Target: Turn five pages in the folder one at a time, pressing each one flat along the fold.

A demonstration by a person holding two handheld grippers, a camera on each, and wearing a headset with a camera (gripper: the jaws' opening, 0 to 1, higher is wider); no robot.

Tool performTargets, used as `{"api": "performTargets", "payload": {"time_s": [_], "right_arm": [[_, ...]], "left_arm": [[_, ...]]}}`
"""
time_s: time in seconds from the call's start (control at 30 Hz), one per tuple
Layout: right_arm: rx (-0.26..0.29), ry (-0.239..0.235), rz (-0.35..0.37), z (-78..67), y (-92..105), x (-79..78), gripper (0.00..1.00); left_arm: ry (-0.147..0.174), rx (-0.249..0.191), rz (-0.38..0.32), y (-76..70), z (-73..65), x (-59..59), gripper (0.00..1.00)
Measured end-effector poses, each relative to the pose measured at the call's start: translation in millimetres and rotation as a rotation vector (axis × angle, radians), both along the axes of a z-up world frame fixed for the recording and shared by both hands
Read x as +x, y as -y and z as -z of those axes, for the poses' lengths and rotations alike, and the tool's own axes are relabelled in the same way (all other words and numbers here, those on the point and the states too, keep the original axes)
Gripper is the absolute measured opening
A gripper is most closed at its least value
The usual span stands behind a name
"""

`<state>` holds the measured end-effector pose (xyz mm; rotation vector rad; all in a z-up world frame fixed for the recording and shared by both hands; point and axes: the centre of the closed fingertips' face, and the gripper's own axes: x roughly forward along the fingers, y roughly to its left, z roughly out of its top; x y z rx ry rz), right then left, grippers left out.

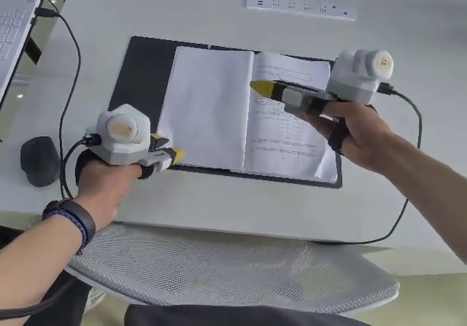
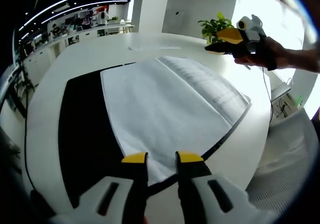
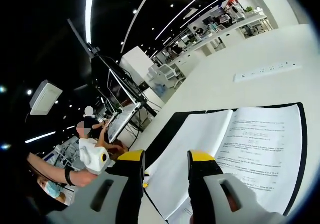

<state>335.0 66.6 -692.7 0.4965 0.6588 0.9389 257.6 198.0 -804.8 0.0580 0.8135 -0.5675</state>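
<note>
The folder (image 1: pixel 146 71) lies open on the white surface (image 1: pixel 182 5), black cover down. On its left half is a blank white page (image 1: pixel 208 107); on its right half is a printed page (image 1: pixel 288 122). Both meet at the fold (image 1: pixel 246 114).

My right claw (image 1: pixel 263 87) hovers over the far part of the folder, with its yellow tips pointing at the fold from the printed side. Its jaws stand partly apart with nothing between them. I can't tell whether the tips touch the paper. My left claw (image 1: pixel 175 154) sits just off the folder's near edge, by the near corner of the blank page. Its jaws are a narrow gap apart and hold nothing.

I judge that at least one sheet is turned, since a blank back faces up on the left and lies fairly flat. The pile under it looks thin, but I can't count the sheets, so I can't say how many of the five are done. No page is lifted now. I take this to be either the press along the fold or the reach for the next printed page.
</note>
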Motion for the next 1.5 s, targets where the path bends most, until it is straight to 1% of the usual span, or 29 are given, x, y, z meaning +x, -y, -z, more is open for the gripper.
{"api": "performTargets", "payload": {"time_s": [0.13,0.17,0.33,0.4,0.47,0.53,0.6,0.73,0.9,1.1,1.23,1.3,1.33,1.4,1.5], "right_arm": [[0.003,-0.012,-0.005,5.8,-3.8,-3.4,0.32],[0.004,-0.016,-0.007,7.9,-4.7,-4.0,0.32],[-0.011,-0.028,-0.023,18.0,-6.9,-3.4,0.32],[-0.015,-0.032,-0.029,21.5,-7.6,-2.1,0.32],[-0.018,-0.037,-0.033,25.3,-8.1,0.6,0.32],[-0.019,-0.040,-0.036,28.5,-9.0,3.8,0.31],[-0.018,-0.046,-0.039,32.3,-10.7,7.4,0.30],[-0.016,-0.058,-0.046,40.4,-15.0,14.6,0.28],[-0.009,-0.080,-0.059,51.8,-23.6,24.2,0.27],[-0.009,-0.102,-0.085,64.3,-32.2,28.8,0.24],[-0.009,-0.126,-0.089,74.9,-34.2,30.7,0.22],[-0.015,-0.140,-0.089,84.9,-31.5,35.5,0.20],[-0.016,-0.144,-0.087,87.5,-30.6,36.8,0.19],[-0.008,-0.157,-0.081,90.5,-30.1,36.8,0.18],[0.001,-0.161,-0.070,89.5,-29.8,36.4,0.12]], "left_arm": [[0.005,0.013,-0.014,-3.6,2.2,1.4,0.12],[0.012,0.032,-0.016,-6.0,2.9,2.8,0.10],[0.031,0.076,-0.021,-11.2,4.2,5.8,0.00],[0.036,0.087,-0.030,-12.9,4.3,6.9,0.00],[0.039,0.087,-0.033,-12.7,4.2,6.8,0.00],[0.048,0.096,-0.028,-12.6,4.3,6.3,0.00],[0.051,0.097,-0.031,-13.1,4.4,6.6,0.00],[0.046,0.089,-0.044,-13.7,4.3,6.9,0.00],[0.036,0.090,-0.038,-14.0,4.3,7.2,0.00],[0.030,0.079,-0.049,-14.8,4.8,7.6,0.00],[0.025,0.073,-0.051,-15.0,4.6,7.6,0.00],[0.022,0.068,-0.055,-15.2,4.8,7.9,0.00],[0.019,0.063,-0.063,-15.3,4.9,8.1,0.00],[0.019,0.065,-0.061,-15.2,4.8,8.2,0.00],[0.016,0.064,-0.059,-15.1,5.0,8.3,0.00]]}}
